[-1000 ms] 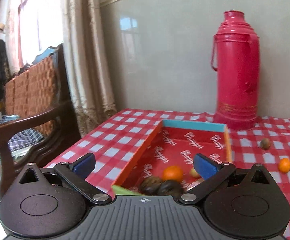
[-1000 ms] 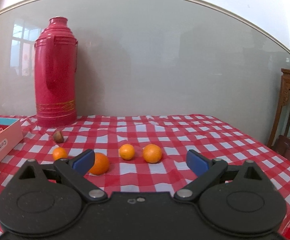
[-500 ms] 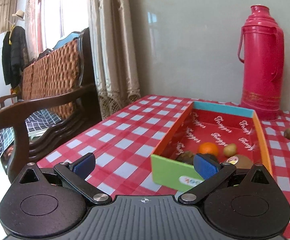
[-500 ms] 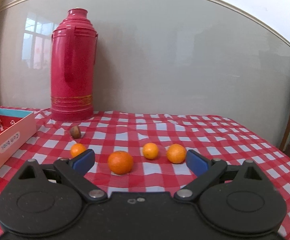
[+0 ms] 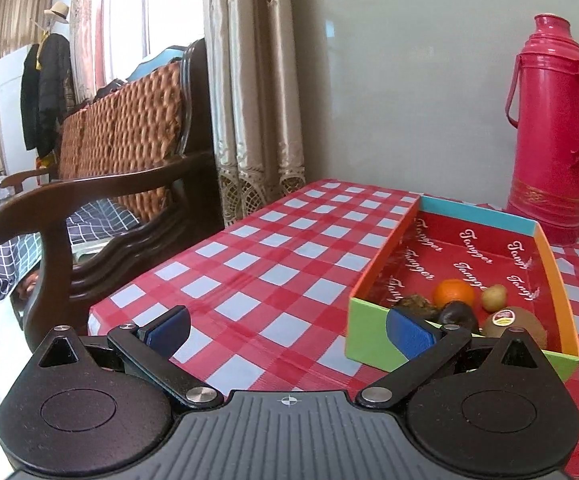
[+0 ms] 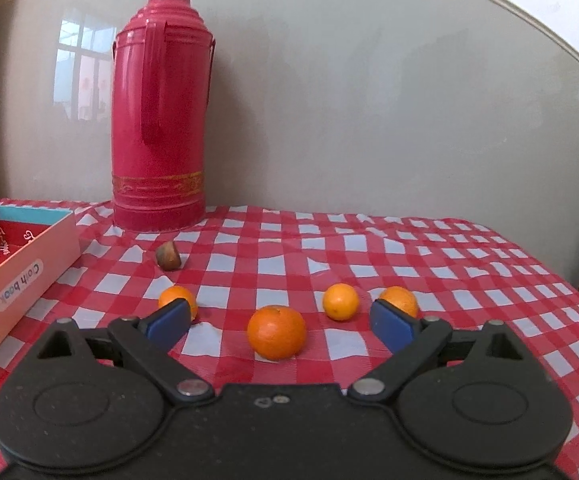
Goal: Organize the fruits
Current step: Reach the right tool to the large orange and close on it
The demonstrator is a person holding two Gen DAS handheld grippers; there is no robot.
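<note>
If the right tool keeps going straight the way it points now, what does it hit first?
Most likely the large round orange lying on the red checked tablecloth, centred between the open right tool and slightly ahead of it. Depth is hard to judge, but nothing sits nearer.

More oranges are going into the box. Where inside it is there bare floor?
The box is bare across its far half, below the blue end wall. The near end is crowded: orange, kiwi, small fruit, dark fruits.

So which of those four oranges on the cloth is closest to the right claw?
The biggest orange, lying centred just ahead of the open right claw. The other three are smaller and sit farther back.
</note>
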